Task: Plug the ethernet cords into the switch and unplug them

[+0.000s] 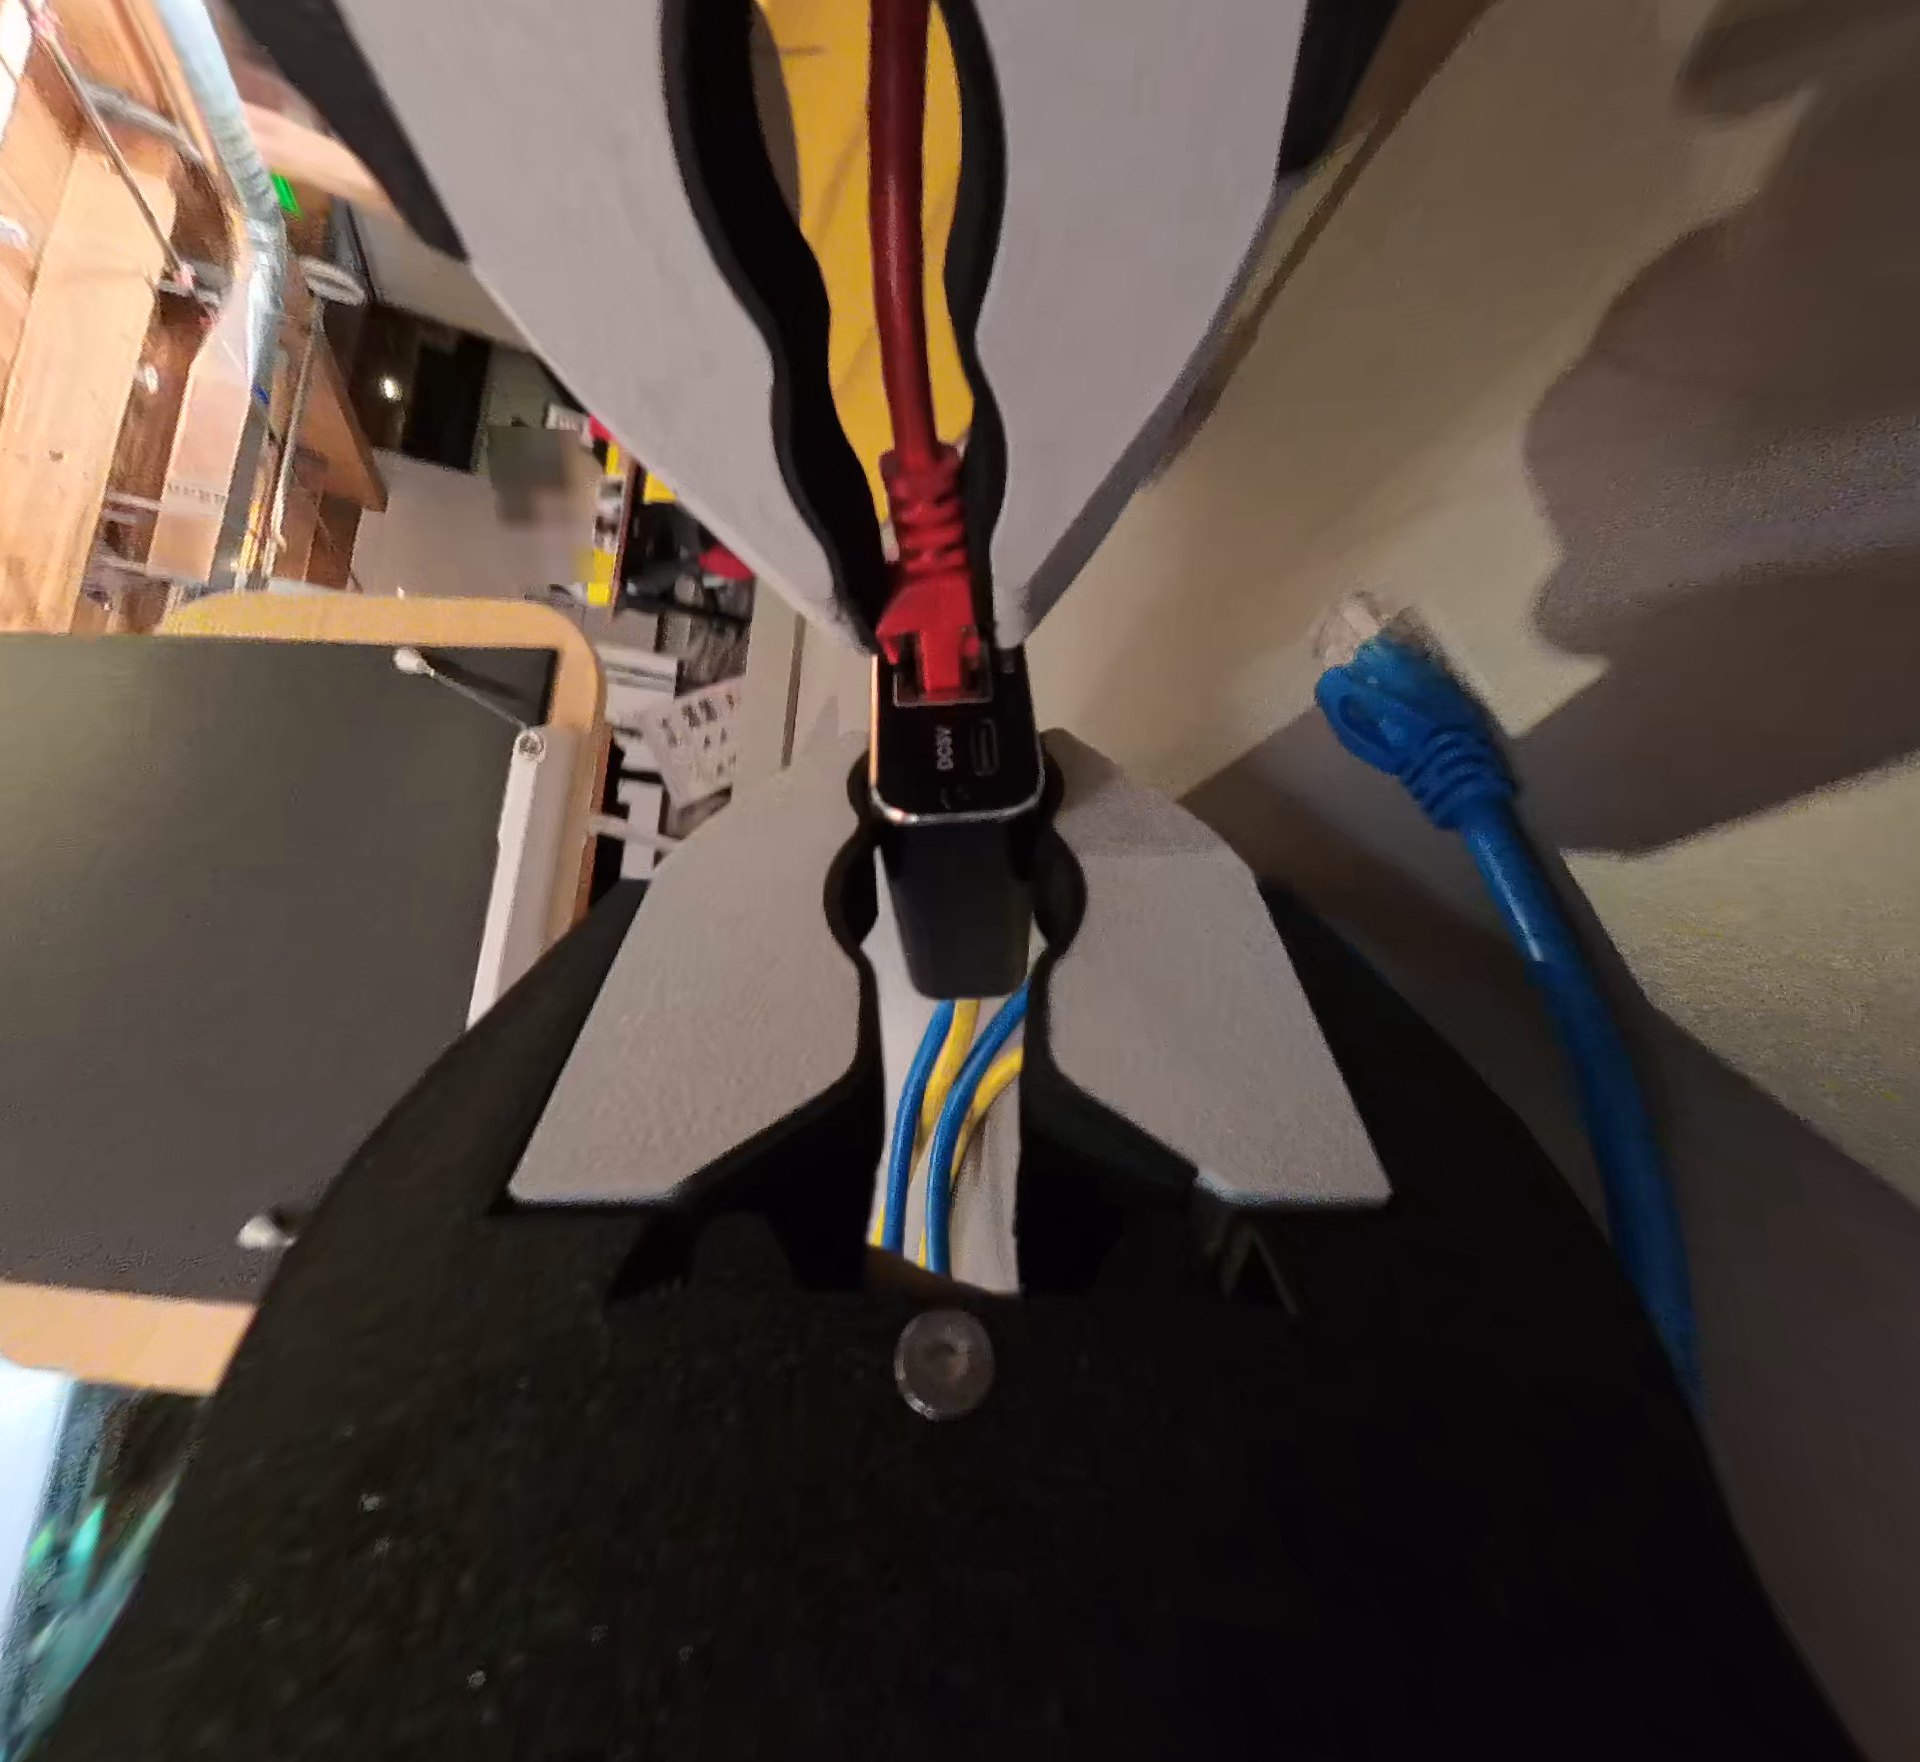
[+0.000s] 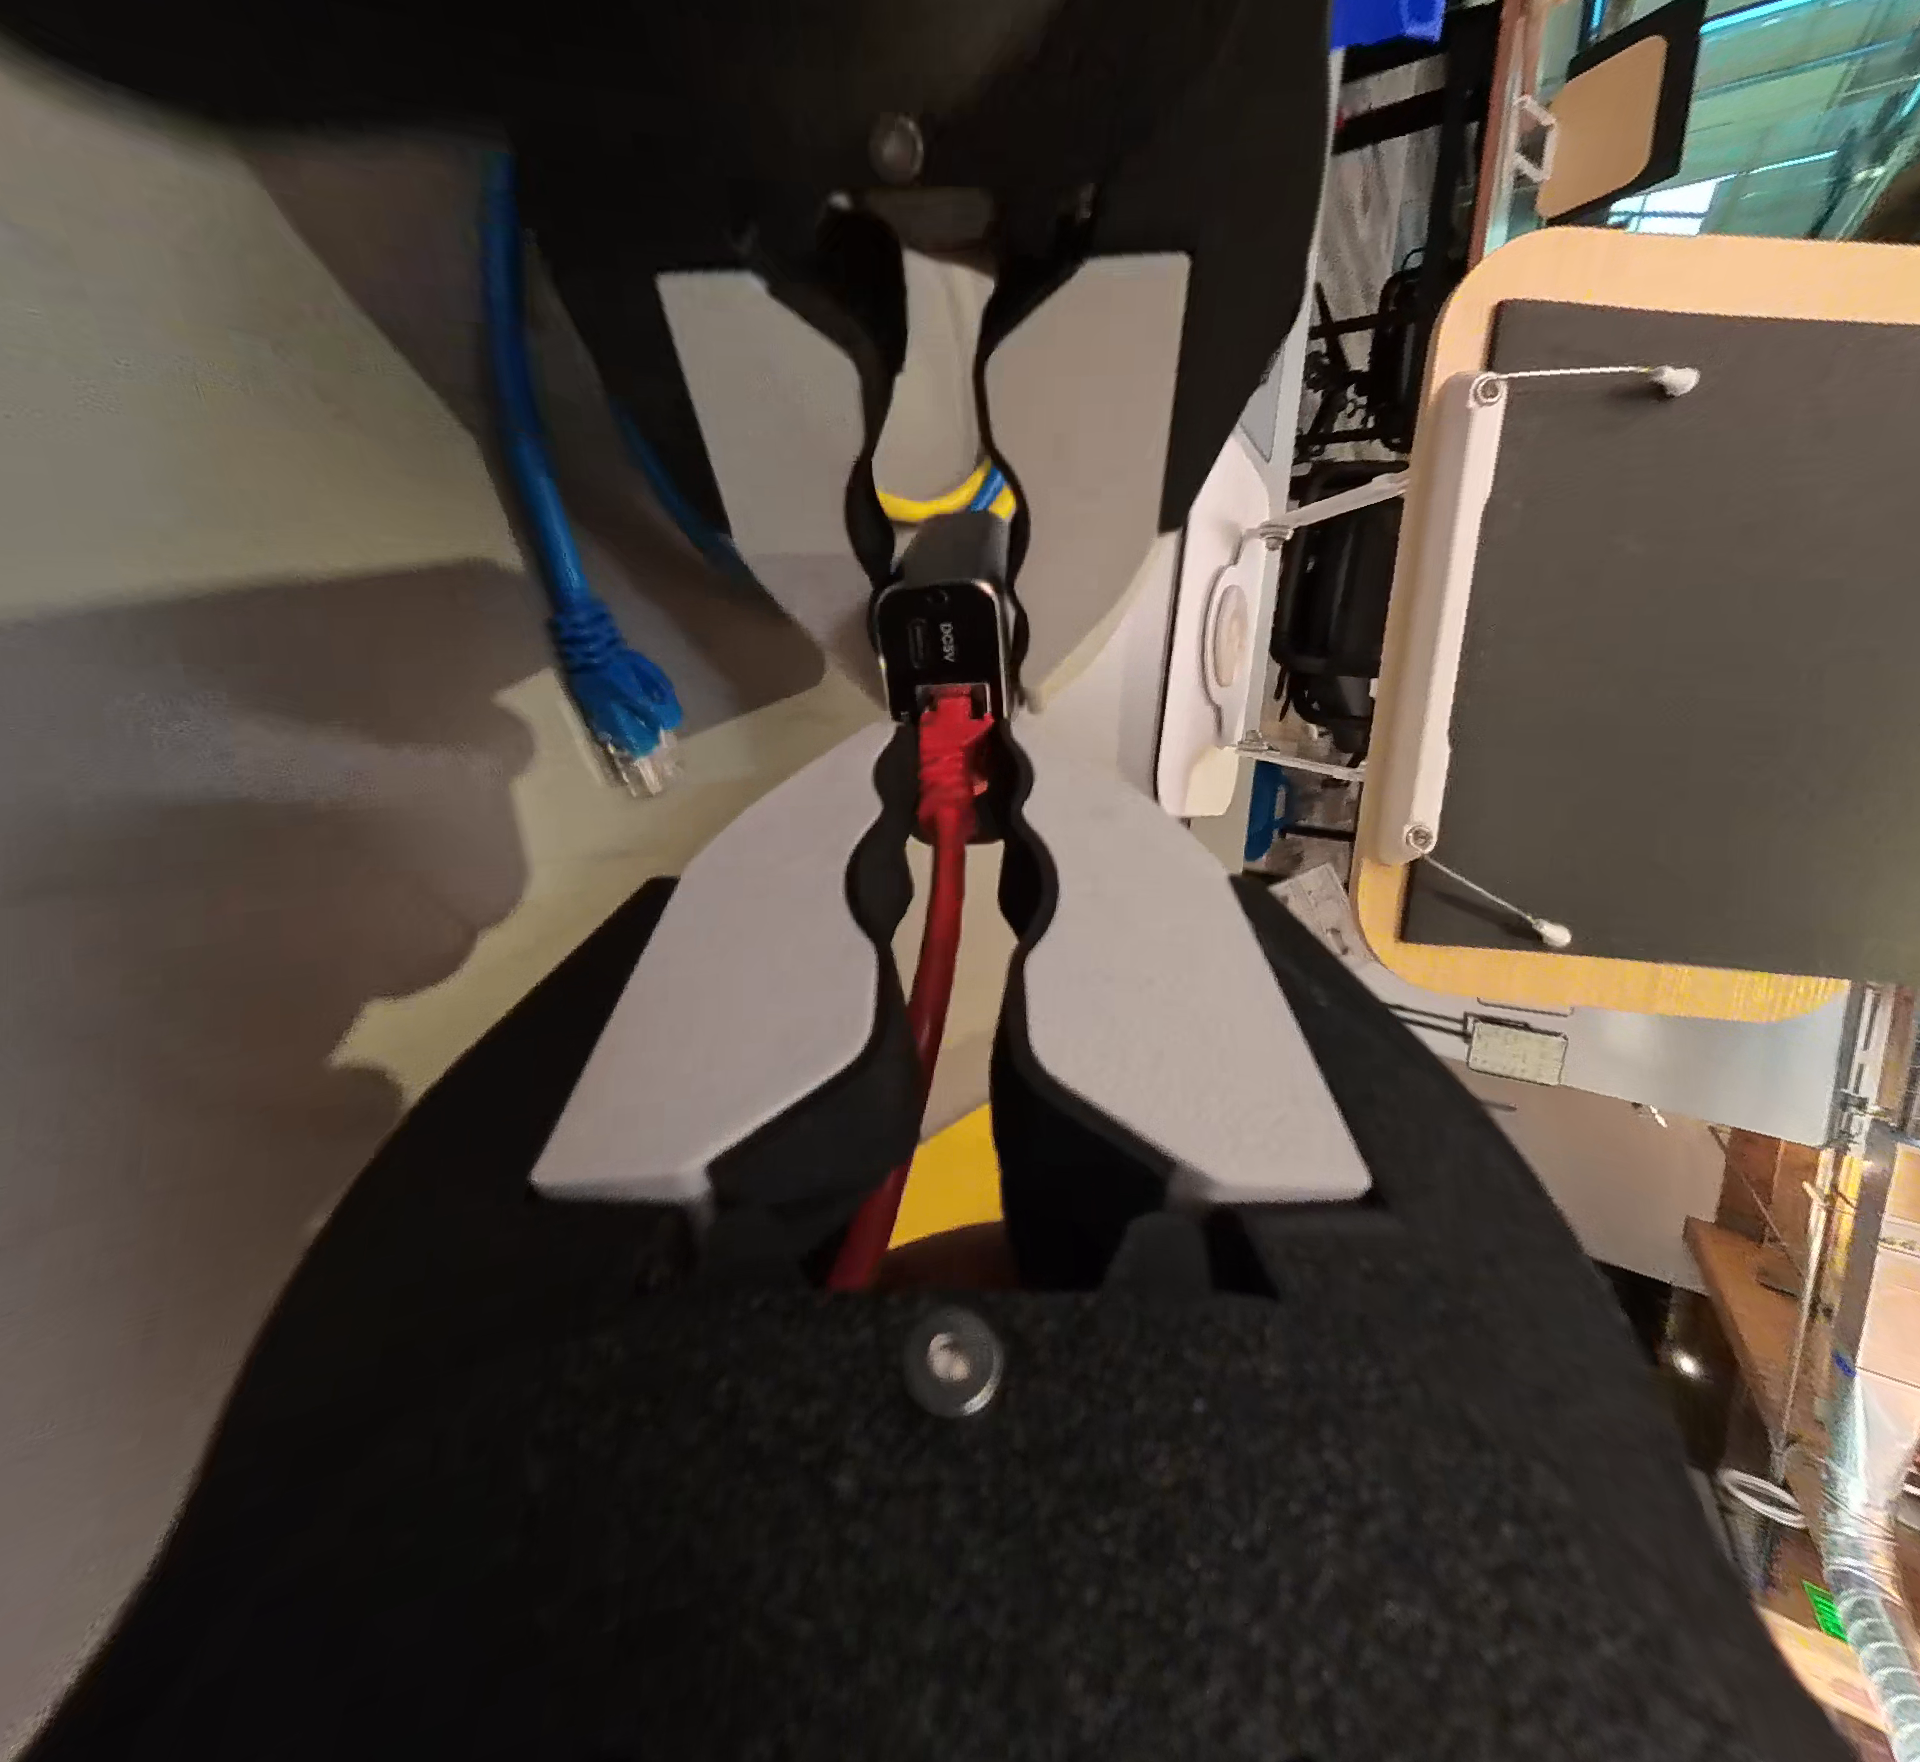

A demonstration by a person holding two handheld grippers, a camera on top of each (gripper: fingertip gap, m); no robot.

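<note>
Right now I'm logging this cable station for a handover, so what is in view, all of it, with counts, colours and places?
Switch: one, black, held between the left gripper's fingers, off the table.
Red ethernet cord: one, its plug at the switch's port, gripped by the right gripper.
Blue ethernet cord: one, lying loose on the table, unplugged.
Blue and yellow cords: several, exact count unclear, leaving the switch's far end.
Table: one, cream.
Board: one, dark with a light wooden edge, beside the table.
Left gripper: one, grey fingers, shut on the switch.
Right gripper: one, grey fingers, shut on the red cord.
</note>
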